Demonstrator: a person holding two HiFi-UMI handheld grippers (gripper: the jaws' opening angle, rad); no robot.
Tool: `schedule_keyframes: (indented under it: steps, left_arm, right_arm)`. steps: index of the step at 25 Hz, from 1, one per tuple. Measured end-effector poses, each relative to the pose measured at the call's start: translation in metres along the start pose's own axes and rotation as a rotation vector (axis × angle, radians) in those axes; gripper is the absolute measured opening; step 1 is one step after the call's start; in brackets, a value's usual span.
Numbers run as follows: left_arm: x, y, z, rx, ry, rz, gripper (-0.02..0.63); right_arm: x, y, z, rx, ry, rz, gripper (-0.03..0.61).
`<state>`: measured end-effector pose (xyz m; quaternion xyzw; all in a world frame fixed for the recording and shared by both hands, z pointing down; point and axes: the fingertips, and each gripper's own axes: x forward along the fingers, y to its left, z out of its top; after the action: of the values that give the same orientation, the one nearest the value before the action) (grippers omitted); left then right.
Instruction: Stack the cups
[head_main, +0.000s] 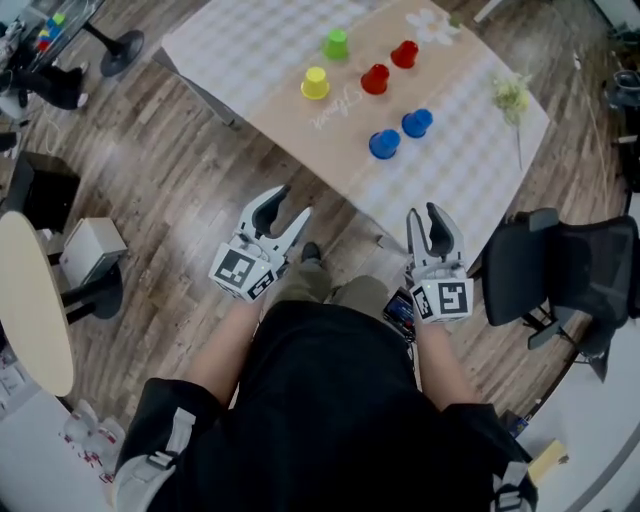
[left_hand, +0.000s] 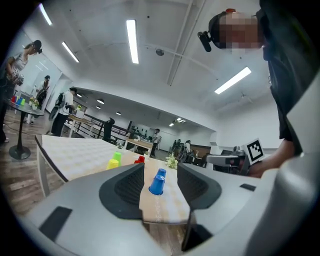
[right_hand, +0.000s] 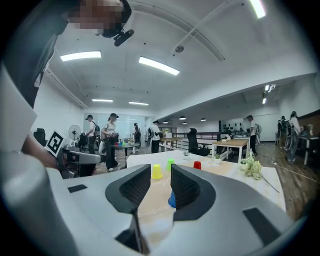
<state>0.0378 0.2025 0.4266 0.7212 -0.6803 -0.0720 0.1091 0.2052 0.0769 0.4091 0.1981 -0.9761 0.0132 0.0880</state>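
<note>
By my judgement the stacking has not yet begun, and this is the approach step. The left gripper (head_main: 288, 210) has its jaws wide apart and the right gripper (head_main: 424, 214) has them narrower but also apart. Nothing is between the jaws of either one (each gripper's own view shows only the far table through the gap). Both are over the wooden plank floor (head_main: 190, 170), short of the near edge of the white checked table (head_main: 240, 45), which lies at 12 o'clock from the person. On its beige runner (head_main: 300, 118) six small plastic cups stand apart from each other, mouth down as it seems. The nearer blue cup (head_main: 384, 144) and the farther blue cup (head_main: 417, 123) are closest to the grippers. The nearer red cup (head_main: 375, 78) and the farther red cup (head_main: 404, 53) are at 12 o'clock from the blue ones, the yellow cup (head_main: 315, 83) is at 10 o'clock, and the green cup (head_main: 336, 43) is farthest. The next move calls for reaching forward over the table edge, closing one gripper on a cup, probably a blue one, and bringing it over its pair. A pale flower sprig (head_main: 510, 95) lies at 3 o'clock of the cups. A black office chair (head_main: 560, 270) stands near the right gripper at its 3 o'clock. I think neither blocks the straight way, only the table corner must be passed.
</note>
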Motion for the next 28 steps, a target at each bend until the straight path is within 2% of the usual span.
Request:
schedule_keyframes:
  steps: [8,16,21,28]
  left_arm:
    - [0.055,0.031,0.015,0.005,0.002,-0.046,0.190]
    - [0.124,0.059,0.030,0.041,0.025,-0.079,0.189]
    - [0.176,0.075,0.034,0.047,0.045,-0.101,0.190]
    - [0.227,0.087,0.028,0.040,0.098,-0.148,0.190]
  right_arm:
    - [0.038,-0.032,0.002,0.014,0.000,-0.032,0.137]
    - [0.089,-0.072,-0.002,0.036,-0.012,-0.019,0.150]
    - [0.123,-0.093,-0.010,0.003,0.031,0.047,0.175]
    - [0.155,-0.090,-0.045,0.060,0.131,0.143,0.201]
